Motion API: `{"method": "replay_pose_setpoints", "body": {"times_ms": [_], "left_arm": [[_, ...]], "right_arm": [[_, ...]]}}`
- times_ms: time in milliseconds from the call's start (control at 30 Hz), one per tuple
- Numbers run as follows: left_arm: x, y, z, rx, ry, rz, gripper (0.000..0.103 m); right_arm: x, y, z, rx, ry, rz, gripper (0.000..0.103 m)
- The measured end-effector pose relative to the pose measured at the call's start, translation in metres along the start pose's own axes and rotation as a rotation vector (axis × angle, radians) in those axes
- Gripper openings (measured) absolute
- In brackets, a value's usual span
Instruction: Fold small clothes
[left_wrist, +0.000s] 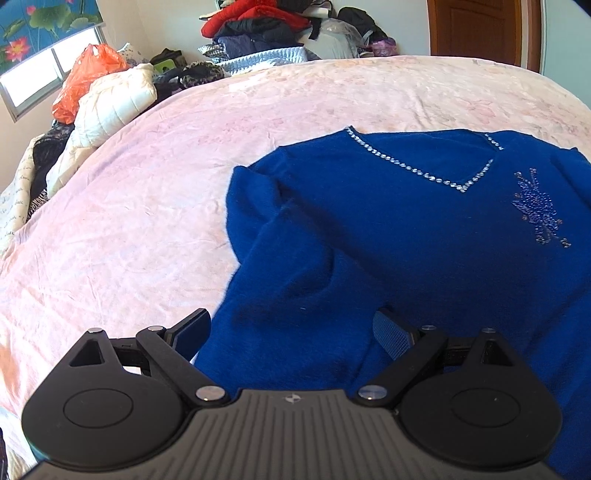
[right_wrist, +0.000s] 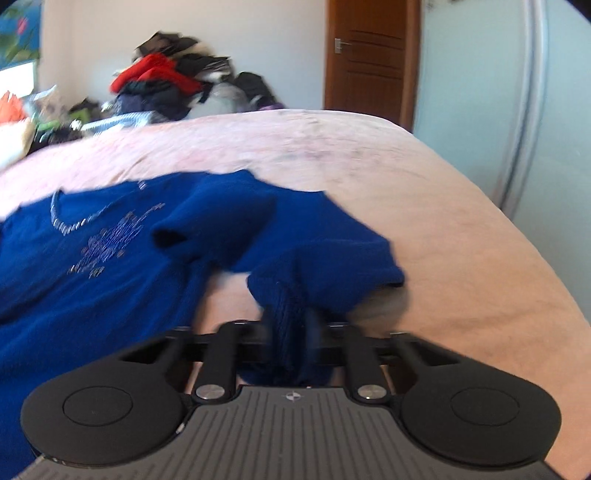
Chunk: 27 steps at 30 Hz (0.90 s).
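Your right gripper is clamped on a bunched blue sleeve, lifted off the pink bedspread. The body of the blue V-neck sweater lies to its left, so the fold prob goes inward that way. Your left gripper is spread wide, straddling the other sleeve, not pinching. Sweater's front up w/ a rhinestone neckline and lies mid-bed.
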<state>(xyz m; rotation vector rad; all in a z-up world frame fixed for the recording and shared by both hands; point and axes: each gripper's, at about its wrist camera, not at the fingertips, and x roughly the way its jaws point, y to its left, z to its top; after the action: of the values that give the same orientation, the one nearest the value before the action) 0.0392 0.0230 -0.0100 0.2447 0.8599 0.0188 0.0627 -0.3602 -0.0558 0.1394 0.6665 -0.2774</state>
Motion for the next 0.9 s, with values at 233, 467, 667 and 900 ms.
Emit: {"method": "replay_pose_setpoints", "body": {"times_ms": [233,467,667,900], "left_arm": [[0.010,0.051,-0.008,0.004,-0.056,-0.037,0.095],[0.028,0.078,-0.009,0.018,-0.072,-0.224,0.095],[0.039,0.066,-0.015,0.091,-0.012,-0.356,0.053],[0.025,0.091,-0.012,0.047,-0.021,-0.330,0.006]], "right_arm": [[-0.019,-0.050,0.012,0.303,-0.066,0.162,0.008],[-0.023,-0.099,0.025,0.610,-0.127,0.352,0.009],[-0.027,-0.109,0.034,0.664,-0.153,0.364,0.010],[-0.037,-0.142,0.052,0.793,-0.256,0.413,0.010]]}}
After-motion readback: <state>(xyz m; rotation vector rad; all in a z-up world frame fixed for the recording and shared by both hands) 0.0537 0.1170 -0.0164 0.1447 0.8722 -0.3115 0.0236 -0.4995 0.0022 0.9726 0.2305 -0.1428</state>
